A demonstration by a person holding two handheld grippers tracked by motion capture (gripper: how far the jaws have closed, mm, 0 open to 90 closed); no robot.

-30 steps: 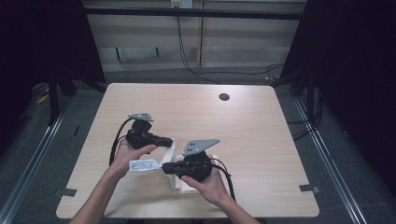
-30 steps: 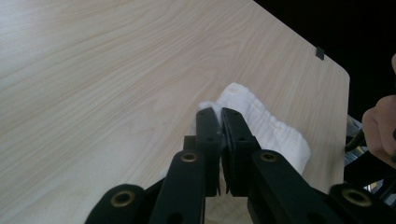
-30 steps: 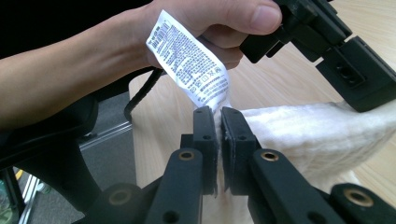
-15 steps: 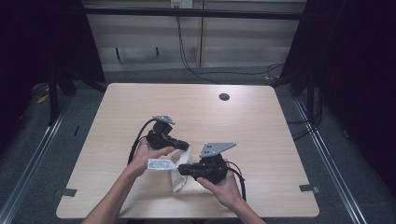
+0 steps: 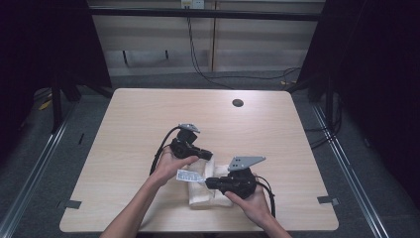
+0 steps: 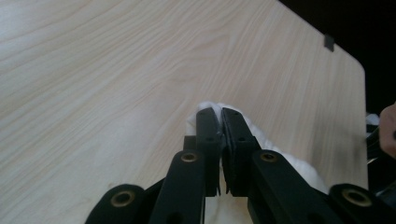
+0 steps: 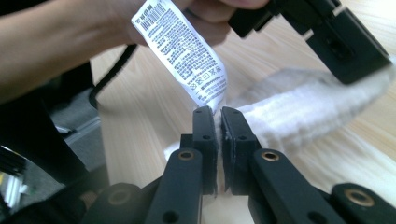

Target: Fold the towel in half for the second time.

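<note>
While the white towel lay folded on the table, both tools pinched it. The left gripper was closed on one edge, and the right gripper was closed by the tag. To fold well, both should probably lift together and keep the edges even. The towel's long side ran from one gripper toward the other.

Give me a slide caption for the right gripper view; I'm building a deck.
Right gripper shut on a white towel by its care label.
</note>
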